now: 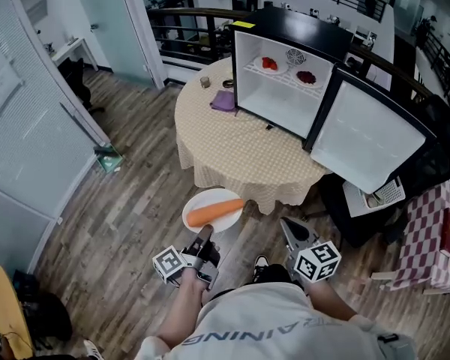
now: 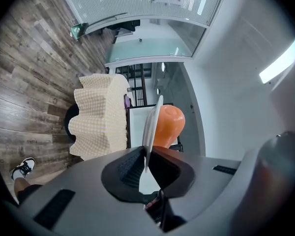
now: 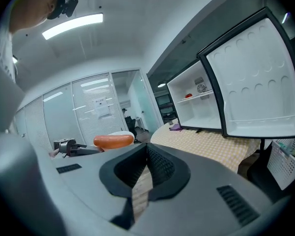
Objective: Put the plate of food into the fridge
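**Plate held at its rim, fridge open ahead**

The left gripper [image 1: 204, 236] has its jaws closed down to a narrow gap on the near rim of a white round plate [image 1: 199, 199]. In the left gripper view the thin rim [image 2: 152, 127] stands edge-on, pinched between the two dark pads. A long orange piece of food [image 1: 216, 212] lies on the plate just beyond the gripper's tips, and it fills the space right behind the rim in that gripper's own view [image 2: 168, 127]. The plate hangs over the wooden floor [image 1: 127, 223], clear of the table.

The right gripper [image 1: 286, 224] is just beside the left one, on its right. Its jaws [image 3: 146, 149] meet at the tips with nothing between them. From its camera the plate's food [image 3: 113, 141] shows off to the left.

Well ahead of both grippers stands a round table with a beige checked cloth [image 1: 240, 152]. On it sits a small white fridge with a black top [image 1: 281, 88]. Its door [image 1: 371, 137] is swung wide open, on the right gripper's side. Small dishes of red food lie on its upper shelf. A purple cloth [image 1: 224, 101] lies on the table just left of the fridge.
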